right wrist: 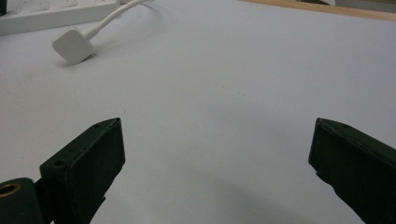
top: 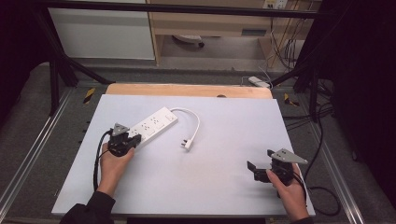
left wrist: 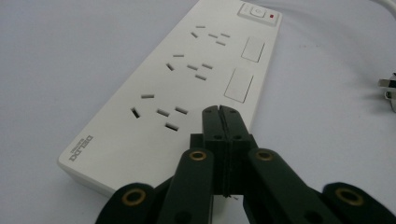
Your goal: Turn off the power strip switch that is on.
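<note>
A white power strip (top: 152, 123) lies at an angle on the table's left half, with its short white cable (top: 194, 119) curling to a plug (top: 188, 143) that rests on the table. My left gripper (top: 136, 138) is at the strip's near end. In the left gripper view its jaws are pressed together with nothing between them, and the left gripper (left wrist: 220, 111) hovers over the near right edge of the strip (left wrist: 187, 79), beside the nearest sockets. My right gripper (top: 260, 160) is at the table's near right, open wide over bare table (right wrist: 217, 154). The plug (right wrist: 72, 45) lies far off to its upper left.
The table top is a pale sheet (top: 219, 140) with a wooden strip (top: 187, 90) along the far edge. Black frame bars (top: 60, 65) stand behind it, and cables (top: 322, 196) trail off the right side. The strip's switch (left wrist: 257, 11) has a red light.
</note>
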`<action>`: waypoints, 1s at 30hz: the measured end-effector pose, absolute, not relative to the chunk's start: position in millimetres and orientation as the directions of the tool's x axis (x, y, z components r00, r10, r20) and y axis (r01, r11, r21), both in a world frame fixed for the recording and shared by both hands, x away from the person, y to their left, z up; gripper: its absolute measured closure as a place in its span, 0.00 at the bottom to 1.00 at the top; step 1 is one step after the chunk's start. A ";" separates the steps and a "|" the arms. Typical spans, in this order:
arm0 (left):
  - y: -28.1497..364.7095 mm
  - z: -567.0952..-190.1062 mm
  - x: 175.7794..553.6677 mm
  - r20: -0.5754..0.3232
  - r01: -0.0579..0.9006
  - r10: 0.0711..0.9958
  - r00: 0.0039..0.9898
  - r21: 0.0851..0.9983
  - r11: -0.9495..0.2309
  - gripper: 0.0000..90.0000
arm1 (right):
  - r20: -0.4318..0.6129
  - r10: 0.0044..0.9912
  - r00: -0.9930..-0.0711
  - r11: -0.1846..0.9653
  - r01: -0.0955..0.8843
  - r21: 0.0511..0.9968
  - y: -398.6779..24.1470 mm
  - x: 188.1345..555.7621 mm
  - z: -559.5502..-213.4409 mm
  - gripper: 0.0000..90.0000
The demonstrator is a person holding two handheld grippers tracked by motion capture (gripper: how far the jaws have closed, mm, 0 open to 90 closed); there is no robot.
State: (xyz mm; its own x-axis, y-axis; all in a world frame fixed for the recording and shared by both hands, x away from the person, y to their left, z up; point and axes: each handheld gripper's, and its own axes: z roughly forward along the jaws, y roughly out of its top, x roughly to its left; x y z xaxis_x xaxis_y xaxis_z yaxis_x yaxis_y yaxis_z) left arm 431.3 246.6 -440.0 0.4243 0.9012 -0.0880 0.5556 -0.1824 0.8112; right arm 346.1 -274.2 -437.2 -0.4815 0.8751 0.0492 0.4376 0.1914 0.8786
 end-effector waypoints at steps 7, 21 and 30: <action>245.1 -440.6 431.7 -0.083 0.544 0.896 0.436 0.818 -0.189 1.00 | 0.052 0.875 -0.481 0.189 0.440 0.878 -274.2 345.8 -437.0 0.04; 246.0 -430.4 426.6 -0.091 0.452 0.889 0.450 0.881 -0.139 1.00 | 0.053 0.876 -0.480 0.189 0.441 0.877 -273.7 346.1 -437.3 0.04; 248.4 -421.6 422.0 -0.089 0.397 0.898 0.432 0.912 -0.101 0.92 | 0.053 0.876 -0.479 0.189 0.442 0.877 -273.9 346.3 -437.4 0.04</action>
